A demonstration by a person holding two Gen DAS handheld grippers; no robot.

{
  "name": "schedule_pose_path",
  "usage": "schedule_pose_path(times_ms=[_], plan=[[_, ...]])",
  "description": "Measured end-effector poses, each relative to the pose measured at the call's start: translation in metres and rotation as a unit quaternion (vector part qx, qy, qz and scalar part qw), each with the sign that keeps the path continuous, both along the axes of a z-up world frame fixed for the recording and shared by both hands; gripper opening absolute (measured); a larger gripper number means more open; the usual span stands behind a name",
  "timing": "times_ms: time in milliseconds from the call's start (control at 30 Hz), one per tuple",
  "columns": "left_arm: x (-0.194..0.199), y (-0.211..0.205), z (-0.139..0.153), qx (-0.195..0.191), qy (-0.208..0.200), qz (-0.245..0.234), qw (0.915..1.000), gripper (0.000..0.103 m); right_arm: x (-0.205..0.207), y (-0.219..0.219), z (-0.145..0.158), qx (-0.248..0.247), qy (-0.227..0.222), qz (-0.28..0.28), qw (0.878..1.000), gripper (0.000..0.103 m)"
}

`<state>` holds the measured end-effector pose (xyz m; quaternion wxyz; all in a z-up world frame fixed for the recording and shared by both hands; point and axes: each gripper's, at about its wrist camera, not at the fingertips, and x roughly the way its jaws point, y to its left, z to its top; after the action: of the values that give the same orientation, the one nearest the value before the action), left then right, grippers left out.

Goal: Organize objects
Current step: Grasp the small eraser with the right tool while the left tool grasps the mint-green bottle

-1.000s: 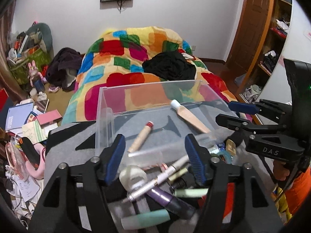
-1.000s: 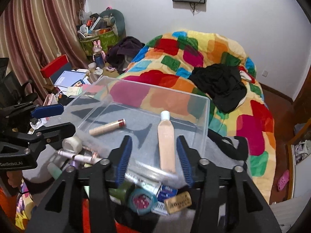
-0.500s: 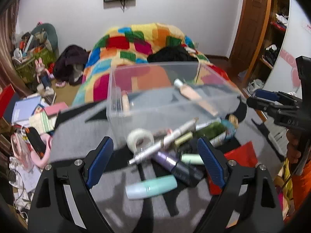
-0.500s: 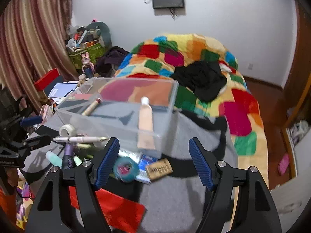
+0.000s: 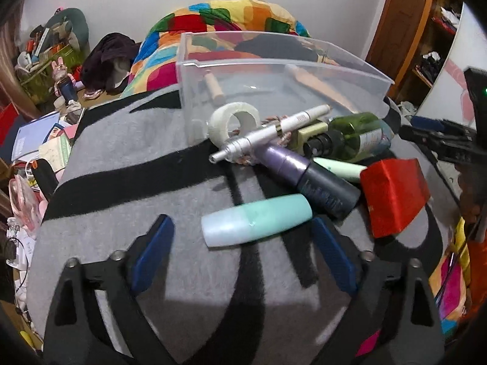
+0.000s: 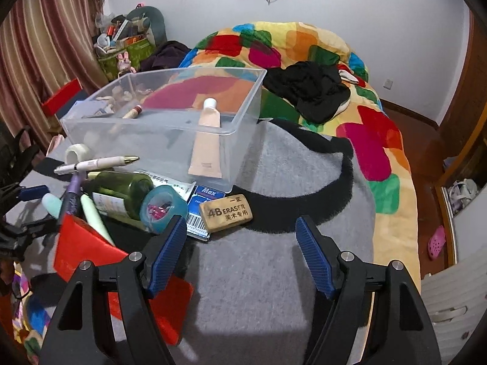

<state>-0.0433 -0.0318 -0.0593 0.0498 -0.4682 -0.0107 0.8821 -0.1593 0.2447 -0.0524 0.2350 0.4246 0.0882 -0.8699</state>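
A clear plastic bin (image 5: 304, 60) (image 6: 243, 115) stands on a grey and black blanket and holds a beige tube (image 6: 207, 149) and a small stick (image 6: 132, 112). A pile lies in front of it: a mint tube (image 5: 257, 220), a purple and black bottle (image 5: 307, 179), a silver pen (image 5: 271, 132), a tape roll (image 5: 234, 121), a green bottle (image 5: 356, 135), a red box (image 5: 394, 194) and an eraser (image 6: 225, 212). My left gripper (image 5: 240, 248) is open and empty, just short of the mint tube. My right gripper (image 6: 242, 255) is open and empty, just short of the eraser.
A bed with a colourful quilt (image 6: 319, 45) and black clothes (image 6: 310, 88) lies behind the bin. Clutter and books (image 5: 36, 133) fill the floor at the left. A blue tape ring (image 6: 162, 208) and a Max box (image 6: 204, 197) lie beside the eraser.
Both grippers have pulled back and down from the bin and opened wide. The pile in front of the bin now fills the near view.
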Motion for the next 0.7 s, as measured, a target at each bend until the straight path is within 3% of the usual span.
schedule_pose_path(times_ms=[233,300,467,700], plan=[[-0.007,0.017,-0.003,-0.019,0.008,-0.002,0.9998,0.097,-0.019,-0.008,-0.013,0.0,-0.029,0.028,0.999,0.07],[-0.007,0.017,-0.003,-0.018,0.013,0.002,0.9998,0.096,-0.023,-0.008,-0.016,-0.003,-0.038,0.034,0.999,0.062],[0.002,0.015,0.0,-0.022,0.03,0.002,0.9993,0.073,-0.029,-0.006,-0.019,-0.027,-0.057,0.051,0.997,0.041],[0.011,0.011,0.002,-0.017,0.038,0.006,0.9991,0.073,-0.019,-0.006,-0.014,-0.022,-0.032,0.05,0.998,0.039]])
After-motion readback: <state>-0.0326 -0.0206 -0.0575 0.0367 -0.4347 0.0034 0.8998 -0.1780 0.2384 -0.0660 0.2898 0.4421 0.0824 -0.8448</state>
